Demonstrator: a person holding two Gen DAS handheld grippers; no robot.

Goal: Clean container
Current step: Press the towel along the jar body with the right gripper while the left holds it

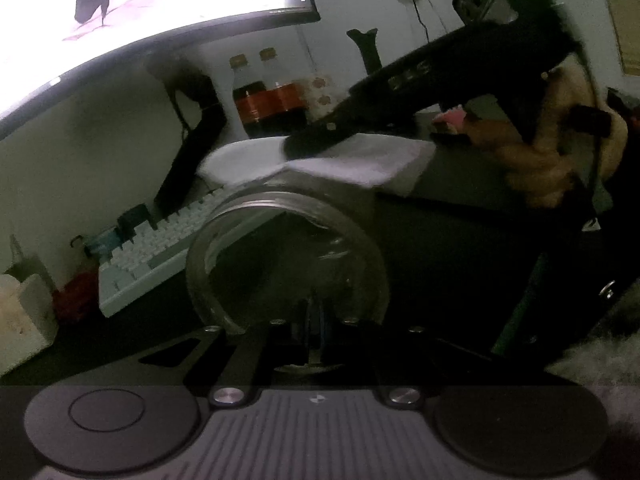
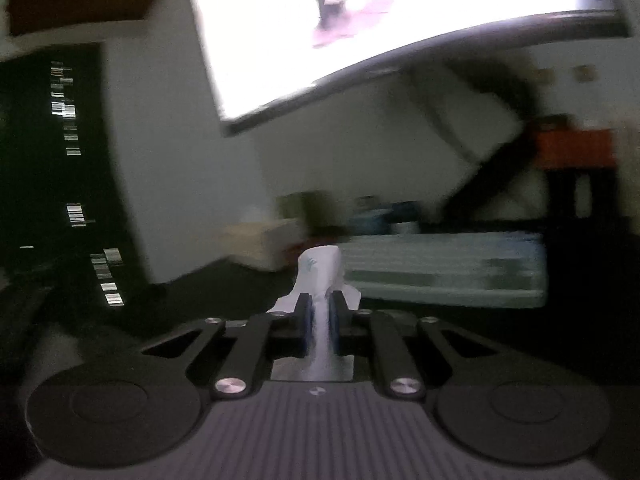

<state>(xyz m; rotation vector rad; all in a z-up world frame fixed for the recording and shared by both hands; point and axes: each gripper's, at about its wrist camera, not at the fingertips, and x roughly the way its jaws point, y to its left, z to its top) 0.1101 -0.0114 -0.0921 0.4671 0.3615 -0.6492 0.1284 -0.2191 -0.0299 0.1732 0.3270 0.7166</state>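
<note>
The left gripper (image 1: pixel 316 320) has its jaws pressed together on the near rim of a clear container (image 1: pixel 286 256), a round glass-like jar held up off the dark desk (image 1: pixel 460 248). The jar lies tipped, so that its long axis runs away from the left wrist camera and its round open mouth faces that camera; which end is the base cannot be made out through the dim glass. A white cloth (image 1: pixel 340 160) is draped over the jar's upper far side. The right gripper (image 1: pixel 308 142) reaches in from the right, its black fingers lying on top of that cloth, with a hand (image 1: pixel 552 152) behind it on the handle.

In the right wrist view the right gripper (image 2: pixel 318 322) is pinching a bunched strip of the white cloth (image 2: pixel 320 272) between its blue pads (image 2: pixel 306 320), the loose end standing up past the fingertips.

Toward the desk's far edge sit a pale keyboard (image 1: pixel 160 256) and two dark soda bottles (image 1: pixel 268 104), under a bright monitor (image 1: pixel 140 4)
</note>
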